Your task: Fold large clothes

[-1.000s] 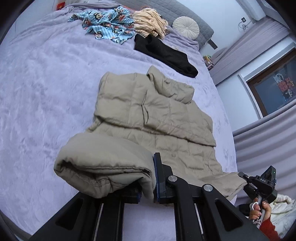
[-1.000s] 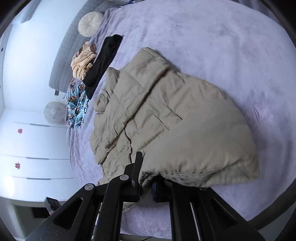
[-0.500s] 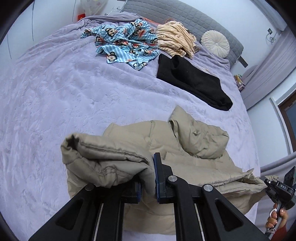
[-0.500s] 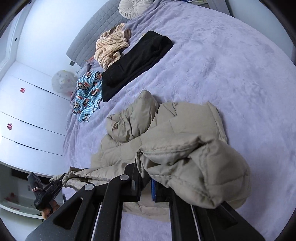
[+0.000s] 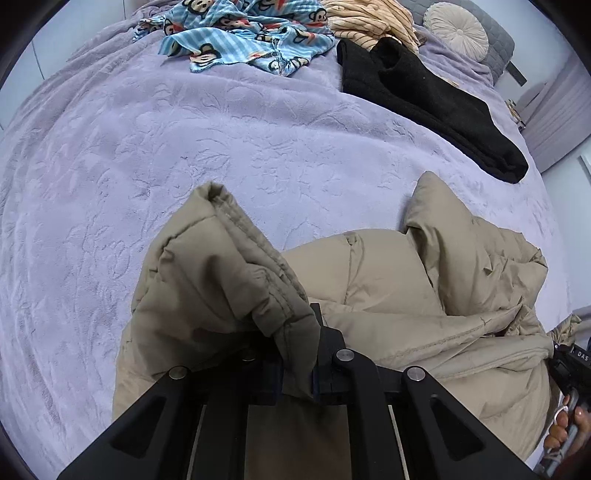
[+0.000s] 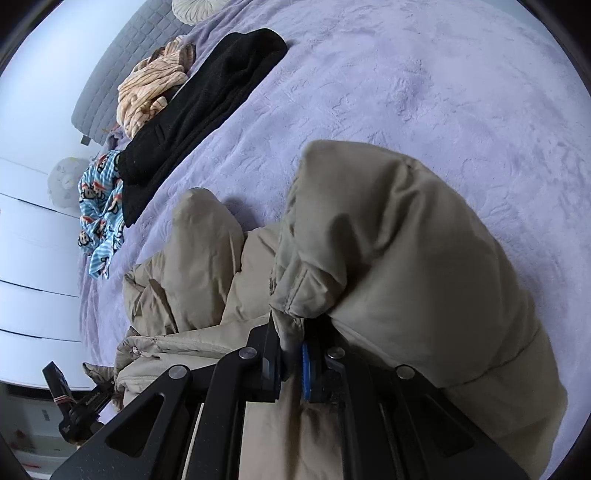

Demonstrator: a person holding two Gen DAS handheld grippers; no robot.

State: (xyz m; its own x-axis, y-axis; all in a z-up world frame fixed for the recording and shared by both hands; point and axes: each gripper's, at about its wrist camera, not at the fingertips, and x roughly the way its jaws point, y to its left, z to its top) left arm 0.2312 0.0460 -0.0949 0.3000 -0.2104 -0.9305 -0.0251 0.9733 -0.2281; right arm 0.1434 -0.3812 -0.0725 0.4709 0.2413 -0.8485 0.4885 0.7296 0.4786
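A: Left gripper [image 5: 297, 373] fingers pinching the stitched hem of the beige puffer jacket [image 5: 399, 295], pressed tight, fabric bunched up over them.

B: Same on the right gripper [image 6: 291, 363] — clamped on a thick roll of the jacket's lower edge, blue pad just showing under the cloth.

A: Big change from a second ago: hem then hanging low near the bed's foot, jacket spread long and flat. Now carried right up and over, nearly level with the collar.

B: Seen from the right wrist too — bottom half doubled over the top half, bulging high, not laid down yet.

A: Both ends travelling together, so fold line roughly square. Looks like the bottom-to-top fold about three-quarters done.

B: Left to do, probably: lower the hem onto the shoulders, let go, press the puff flat. Slippery, springy filling likely to push the fold back open.

A: Jacket itself near the foot of the purple bed [image 5: 184, 147], well apart from the black garment [image 5: 424, 92], the blue monkey-print cloth [image 5: 240, 33] and the striped peach garment [image 5: 369, 18] by the headboard.

B: Round cushion [image 5: 456, 33] up there too, untouched.
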